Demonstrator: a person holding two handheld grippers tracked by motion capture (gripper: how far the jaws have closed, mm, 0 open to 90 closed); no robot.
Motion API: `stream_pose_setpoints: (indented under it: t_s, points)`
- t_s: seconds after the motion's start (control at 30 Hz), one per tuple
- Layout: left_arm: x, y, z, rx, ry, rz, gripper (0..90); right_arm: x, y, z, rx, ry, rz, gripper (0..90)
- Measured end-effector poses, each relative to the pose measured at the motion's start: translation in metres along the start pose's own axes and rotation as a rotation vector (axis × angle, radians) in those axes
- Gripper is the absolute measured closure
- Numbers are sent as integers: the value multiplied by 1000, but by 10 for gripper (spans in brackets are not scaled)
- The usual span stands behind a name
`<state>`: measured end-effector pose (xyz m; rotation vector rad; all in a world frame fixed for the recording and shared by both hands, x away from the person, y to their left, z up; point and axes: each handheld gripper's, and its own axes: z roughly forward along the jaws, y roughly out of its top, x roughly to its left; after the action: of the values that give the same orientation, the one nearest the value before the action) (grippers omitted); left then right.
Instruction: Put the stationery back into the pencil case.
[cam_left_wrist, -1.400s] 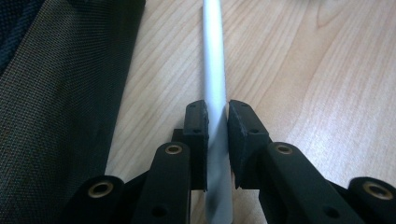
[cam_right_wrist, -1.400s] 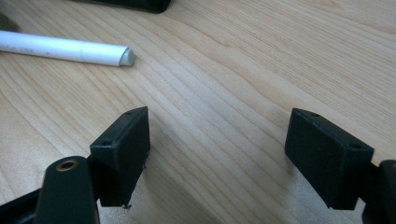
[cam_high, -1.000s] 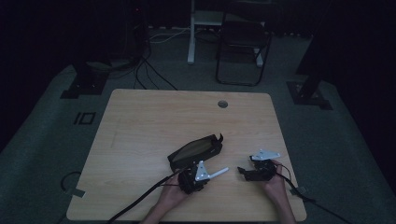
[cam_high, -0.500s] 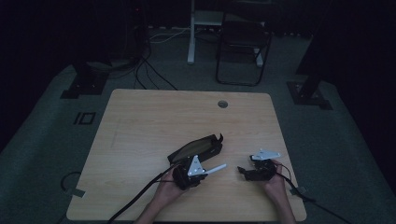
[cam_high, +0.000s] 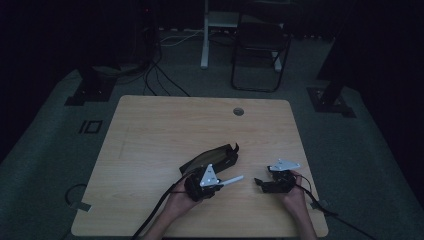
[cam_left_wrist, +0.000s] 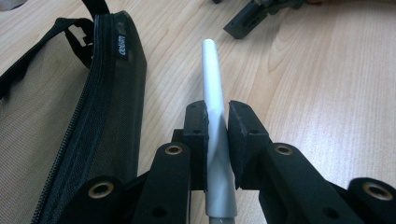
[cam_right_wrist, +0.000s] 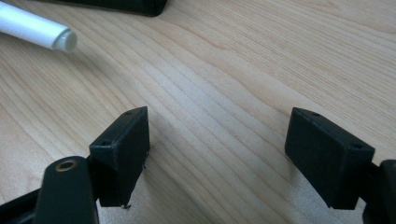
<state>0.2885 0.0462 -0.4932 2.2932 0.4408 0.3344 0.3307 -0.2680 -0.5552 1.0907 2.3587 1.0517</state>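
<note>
The room is very dark, so the floor, the chair (cam_high: 259, 60) and the cables behind the wooden table (cam_high: 165, 130) are hard to make out. In the high view the person's arms are cut off at the bottom edge.

There is one black pencil case (cam_high: 212, 159) on the table. I use it as the landmark. In the left gripper view the case (cam_left_wrist: 60, 121) runs off the left edge and the bottom, so only part of it shows. Its zip side faces the gripper, and I cannot see what is inside. The small white writing on its end is too blurry to read.

There is one white pen (cam_left_wrist: 215, 135). The left gripper (cam_left_wrist: 217, 140) has its two pads squeezed tight on the pen's middle. The pen is just beside the case, on its right, and sticks out past the pads. Its back end is cut off at the bottom of that view. In the high view the pen (cam_high: 231, 180) pokes out just below the case's right end.

There are two grippers. The right gripper (cam_right_wrist: 217, 154) has its jaws wide apart with only bare table between them. It sits well to the right of the case (cam_high: 260, 183). In its view just the pen's tip (cam_right_wrist: 35, 29) shows at the top left.
</note>
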Motion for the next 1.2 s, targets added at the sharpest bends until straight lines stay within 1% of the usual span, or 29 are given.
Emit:
stream_pose_setpoints:
  t_s: [0.3,0.57,0.83,1.2]
  points:
    - [1,3,-9,-19,5,1,785,0,0,0,0,1,-1,220]
    - [5,5,-18,-45,5,-9,784,0,0,0,0,1,-2,220]
    - [6,8,-26,-58,7,-2,785,0,0,0,0,1,-2,220]
    - [4,13,-37,-83,-3,4,784,0,0,0,0,2,-2,220]
